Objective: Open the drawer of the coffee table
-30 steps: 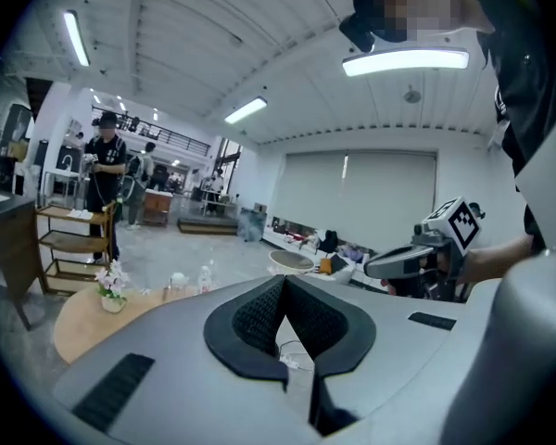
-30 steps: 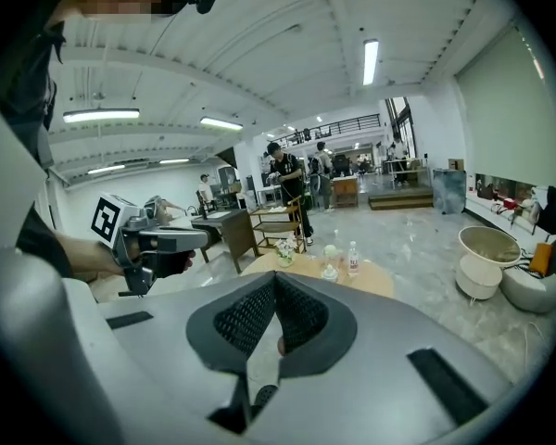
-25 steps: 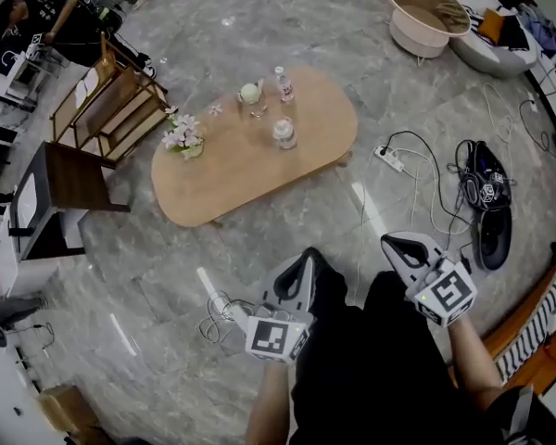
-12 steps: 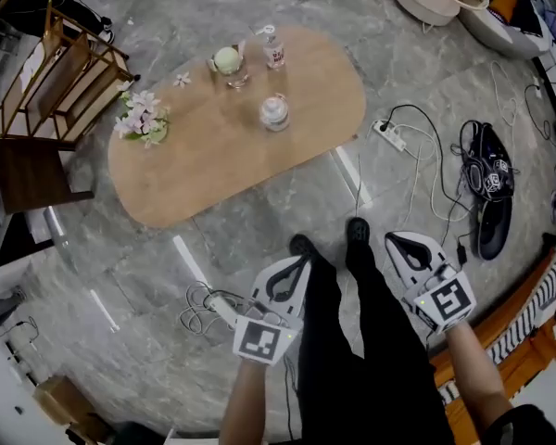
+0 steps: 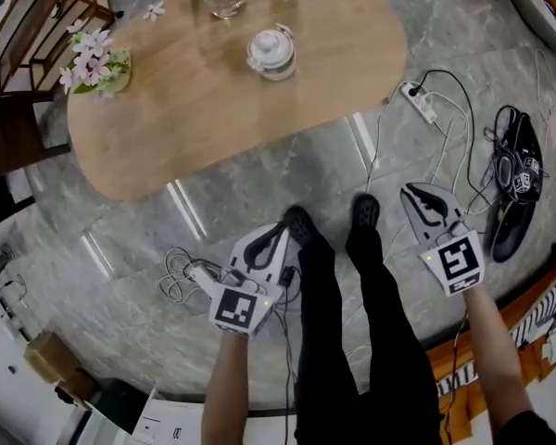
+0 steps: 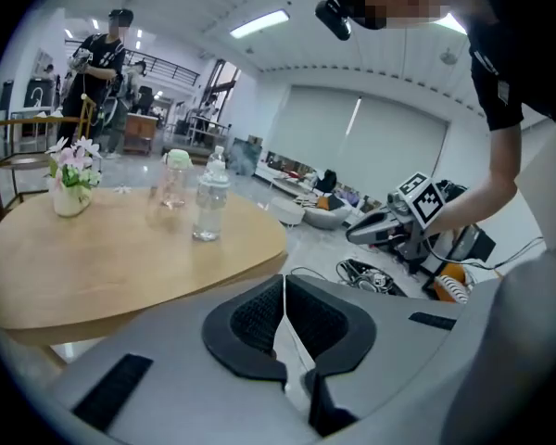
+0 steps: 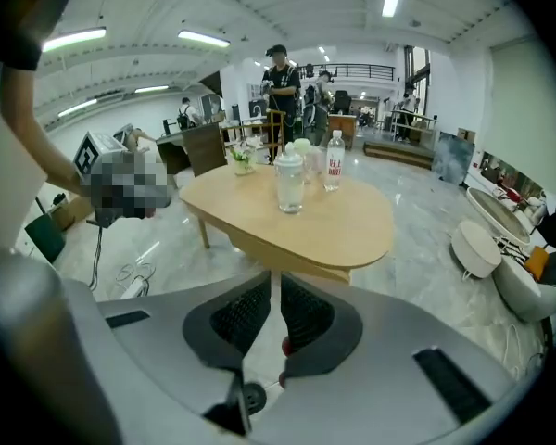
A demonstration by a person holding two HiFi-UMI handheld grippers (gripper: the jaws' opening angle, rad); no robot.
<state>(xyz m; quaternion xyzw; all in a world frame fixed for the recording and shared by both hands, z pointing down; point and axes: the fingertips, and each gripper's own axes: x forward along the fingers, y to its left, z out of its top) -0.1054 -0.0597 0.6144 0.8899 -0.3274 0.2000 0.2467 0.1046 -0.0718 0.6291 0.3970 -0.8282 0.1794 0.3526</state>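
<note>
The oval wooden coffee table fills the top of the head view; it bears a flower vase, a lidded glass jar, a cup and a bottle. No drawer front shows plainly in any view. My left gripper hangs low over the floor beside the person's shoes, its jaws shut and empty. My right gripper is at the right, also shut on nothing. In the left gripper view the shut left gripper points at the table. In the right gripper view the right gripper faces the table's end.
A power strip and cables lie on the marble floor right of the table, next to a black bag with headphones. A white cable bundle is by the left gripper. Wooden chairs stand at the far left. People stand in the background.
Both grippers have sunk toward the floor, still shut. The head view has closed in: the table looms larger and higher in the frame.
</note>
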